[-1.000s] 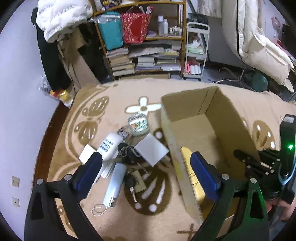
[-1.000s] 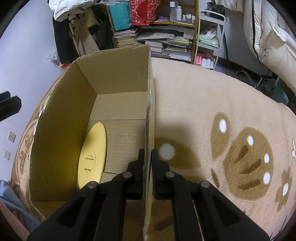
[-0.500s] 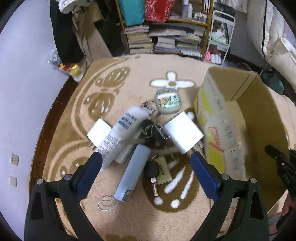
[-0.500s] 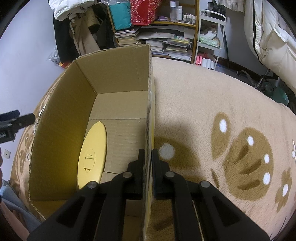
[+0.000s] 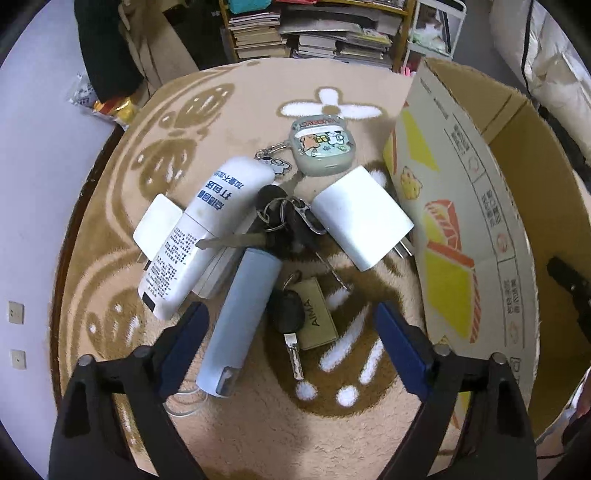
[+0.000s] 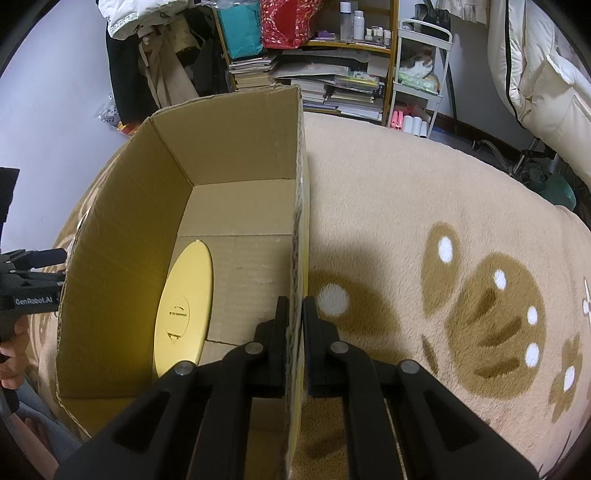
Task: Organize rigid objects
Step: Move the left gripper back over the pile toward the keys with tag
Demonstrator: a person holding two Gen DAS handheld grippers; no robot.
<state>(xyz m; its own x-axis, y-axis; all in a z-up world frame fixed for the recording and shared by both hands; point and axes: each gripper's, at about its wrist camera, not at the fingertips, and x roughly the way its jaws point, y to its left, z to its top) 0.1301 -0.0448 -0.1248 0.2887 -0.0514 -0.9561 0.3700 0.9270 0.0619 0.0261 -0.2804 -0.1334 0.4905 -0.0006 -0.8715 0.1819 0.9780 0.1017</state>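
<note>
A pile of small items lies on the beige rug: a white tube (image 5: pixel 201 240), a pale blue stick (image 5: pixel 240 321), a white charger (image 5: pixel 362 218), a smaller white plug (image 5: pixel 157 225), a cartoon earbud case (image 5: pixel 323 146), a key bunch (image 5: pixel 284 218) and a car key with tan tag (image 5: pixel 304 317). My left gripper (image 5: pixel 291 347) hovers open above the blue stick and the car key. The cardboard box (image 5: pixel 465 206) stands to the right. My right gripper (image 6: pixel 294 328) is shut on the box wall (image 6: pixel 300 229). A yellow oval object (image 6: pixel 186 306) lies inside the box.
A bookshelf (image 5: pixel 314 33) with stacked books and a white cart (image 6: pixel 419 74) stand behind the rug. Dark clothes (image 5: pixel 107 48) hang at back left. White bedding (image 6: pixel 535 74) lies at right. The rug's dark floor edge (image 5: pixel 88 184) runs along the left wall.
The left gripper has swung left away from the box and dropped closer over the pile of items. The right gripper keeps its hold on the box wall, unmoved.
</note>
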